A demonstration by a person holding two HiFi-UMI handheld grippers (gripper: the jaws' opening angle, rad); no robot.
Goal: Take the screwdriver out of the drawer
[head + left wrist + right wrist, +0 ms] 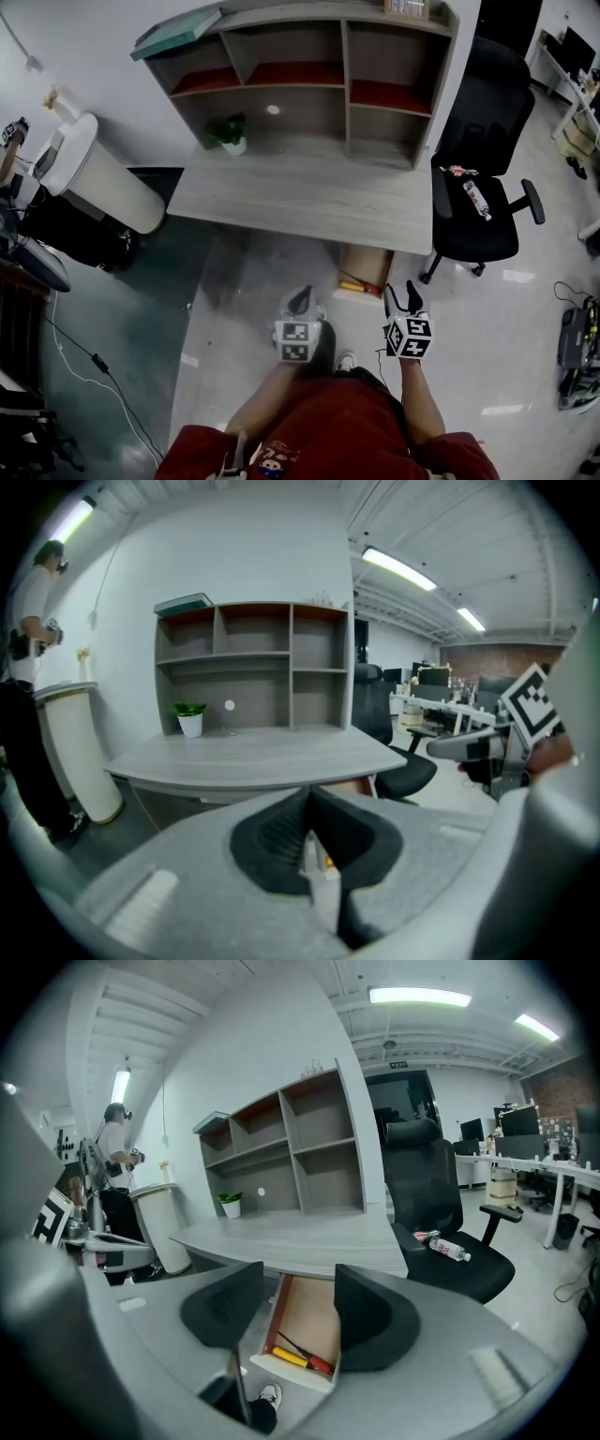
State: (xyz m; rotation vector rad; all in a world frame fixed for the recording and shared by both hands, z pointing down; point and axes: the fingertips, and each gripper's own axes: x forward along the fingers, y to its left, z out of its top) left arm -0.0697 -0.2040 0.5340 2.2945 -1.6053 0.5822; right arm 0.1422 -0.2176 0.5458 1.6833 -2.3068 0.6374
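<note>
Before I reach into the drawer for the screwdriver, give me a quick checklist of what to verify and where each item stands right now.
1. Drawer open: ok.
2. Screwdriver in plain sight at the drawer's front, nothing on it: ok.
3. Right gripper jaws apart and empty: ok.
4. Right gripper down at the screwdriver: not ok, it hangs above the drawer.
5. Left gripper out of the way, jaws together, empty: ok.
6. Back of the drawer free of other things: cannot tell, the desk covers it.
</note>
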